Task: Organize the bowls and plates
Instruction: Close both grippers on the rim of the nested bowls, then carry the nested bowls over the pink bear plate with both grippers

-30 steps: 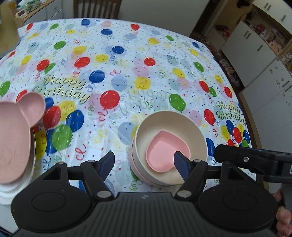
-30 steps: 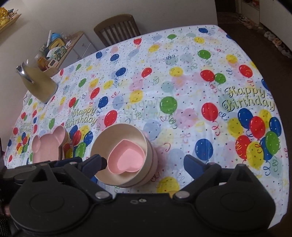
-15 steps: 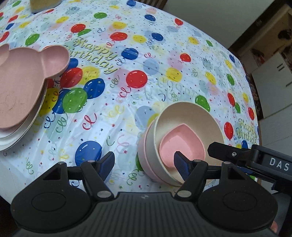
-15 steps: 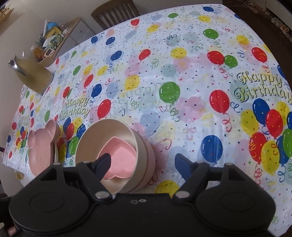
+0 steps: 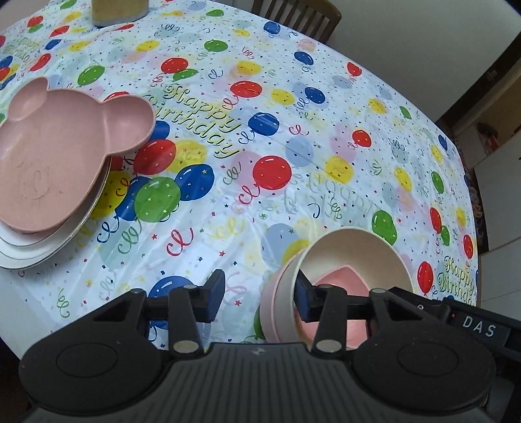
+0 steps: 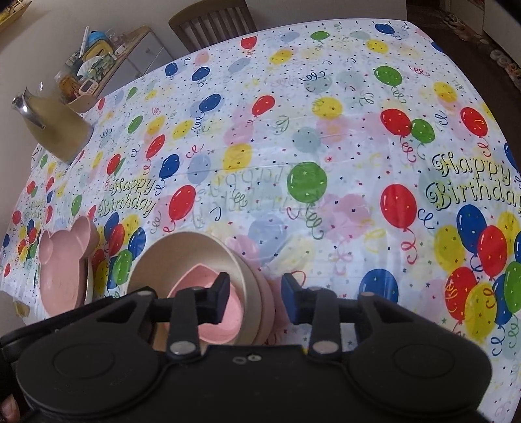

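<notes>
A cream bowl point(image 5: 355, 257) sits nested in a pink bowl point(image 5: 275, 296) near the table's front edge, with a small pink heart-shaped dish point(image 5: 342, 279) inside. My left gripper point(image 5: 259, 293) is open and straddles the stack's left wall, right finger inside the cream bowl. My right gripper point(image 6: 255, 297) is open and straddles the stack's right wall point(image 6: 250, 286), left finger over the heart dish point(image 6: 215, 312). A pink bear-shaped plate point(image 5: 58, 156) lies on white plates point(image 5: 49, 247) at the left; the bear plate also shows in the right wrist view point(image 6: 65, 270).
The balloon tablecloth point(image 5: 293, 136) covers the table. A tan jug point(image 6: 55, 127) stands at the far left corner. A wooden chair point(image 6: 211, 22) is behind the table, with a cluttered sideboard point(image 6: 97, 65) beside it. Cabinets stand to the right point(image 5: 495, 195).
Both grippers have come down and in on the bowl stack from opposite sides, each now with one finger inside the rim, and their jaws have narrowed. The bowls have not moved.
</notes>
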{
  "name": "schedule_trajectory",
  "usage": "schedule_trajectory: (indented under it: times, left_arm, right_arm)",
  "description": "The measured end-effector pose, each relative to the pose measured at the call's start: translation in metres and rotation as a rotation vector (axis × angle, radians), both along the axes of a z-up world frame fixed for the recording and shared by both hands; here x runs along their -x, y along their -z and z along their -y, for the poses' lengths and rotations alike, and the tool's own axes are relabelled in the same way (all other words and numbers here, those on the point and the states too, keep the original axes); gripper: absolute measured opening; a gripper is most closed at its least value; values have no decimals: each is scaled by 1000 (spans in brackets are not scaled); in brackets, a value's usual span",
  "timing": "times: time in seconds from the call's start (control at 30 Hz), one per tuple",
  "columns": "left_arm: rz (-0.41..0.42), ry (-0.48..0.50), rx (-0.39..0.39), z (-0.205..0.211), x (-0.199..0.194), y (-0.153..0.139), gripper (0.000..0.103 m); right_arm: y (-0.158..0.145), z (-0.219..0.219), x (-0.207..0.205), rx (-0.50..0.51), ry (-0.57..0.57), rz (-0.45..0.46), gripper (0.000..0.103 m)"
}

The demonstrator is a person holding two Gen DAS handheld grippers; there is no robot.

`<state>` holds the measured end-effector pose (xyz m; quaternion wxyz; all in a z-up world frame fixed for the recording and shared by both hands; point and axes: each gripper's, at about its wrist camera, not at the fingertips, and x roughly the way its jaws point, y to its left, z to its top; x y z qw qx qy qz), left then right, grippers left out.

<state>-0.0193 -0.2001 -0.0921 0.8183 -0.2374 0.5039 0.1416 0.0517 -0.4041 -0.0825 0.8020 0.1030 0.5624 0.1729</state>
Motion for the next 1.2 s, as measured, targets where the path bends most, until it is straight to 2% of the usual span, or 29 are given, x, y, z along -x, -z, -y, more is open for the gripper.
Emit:
schedule_trajectory:
  times: [0.13,0.37,0.5,0.57,0.63,1.2]
  left_arm:
    - [-9,2,-10,5,-2,2,36]
    - [-31,0,17,7,-2,10,32]
    - [-18,10,43,8,-3,9,20]
    - [-10,22,58,9,-3,9,14]
    - [-13,25,51,11,-2,8,14]
    - [6,9,60,3,8,-4,13]
  right_arm:
    - [4,-3,0,25,-4,-14,23]
    - [7,-5,-1,29,-1,-27,23]
    - [7,-3,-3,13,11,-47,24]
    - [8,0,-4,-16,17,-64,18]
    - [9,2,-4,-41,29,-84,14]
    - [-9,-5,10,-35,21,-63,13]
